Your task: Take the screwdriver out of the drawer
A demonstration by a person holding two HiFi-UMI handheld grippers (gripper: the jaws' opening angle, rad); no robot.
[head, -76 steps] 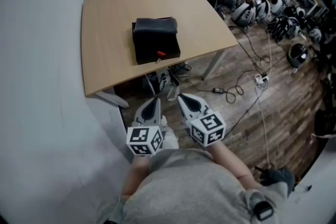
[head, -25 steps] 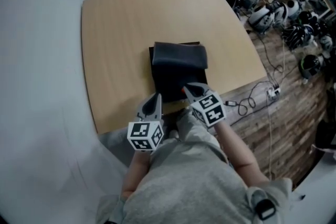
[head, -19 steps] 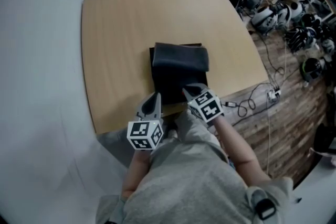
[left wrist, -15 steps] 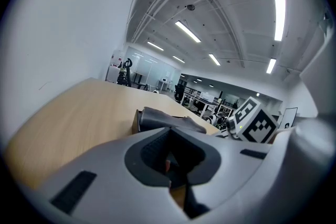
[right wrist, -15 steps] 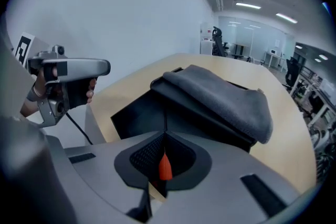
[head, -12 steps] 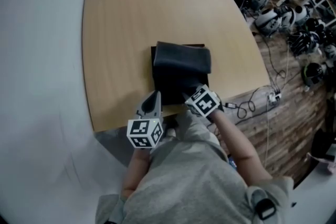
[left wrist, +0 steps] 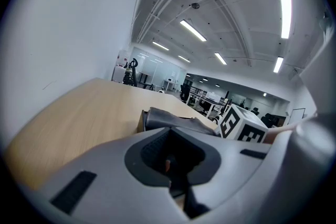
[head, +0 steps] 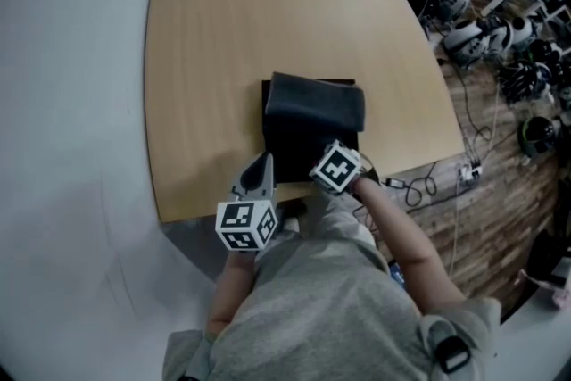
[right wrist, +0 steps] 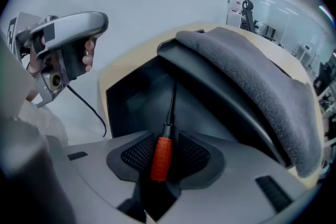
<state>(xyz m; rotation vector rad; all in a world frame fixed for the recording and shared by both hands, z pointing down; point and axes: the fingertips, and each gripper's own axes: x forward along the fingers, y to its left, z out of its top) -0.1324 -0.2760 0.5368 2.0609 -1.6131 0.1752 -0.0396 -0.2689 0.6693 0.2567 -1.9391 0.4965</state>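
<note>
A black drawer box (head: 308, 134) with a grey cloth (head: 317, 98) draped over it stands near the front edge of the wooden table (head: 205, 58). In the right gripper view the drawer (right wrist: 136, 97) is pulled open, and a screwdriver (right wrist: 161, 157) with a red handle and a thin black shaft lies inside. My right gripper (right wrist: 163, 160) points steeply down into the drawer. Its jaws are opening, with the red handle between the pads and a gap on each side. My left gripper (head: 259, 174) hovers over the table edge left of the box, its jaws together and nothing between them.
A white wall runs along the left. Right of the table, on the wood floor, lie cables, a power strip (head: 471, 169) and several helmets (head: 473, 22). The left gripper (right wrist: 63, 50), held by a hand, shows at the right gripper view's upper left.
The person has come up to the table since the oldest frame. Over the last second my right gripper has sunk and tipped downward at the box's front. The left gripper has shifted slightly.
</note>
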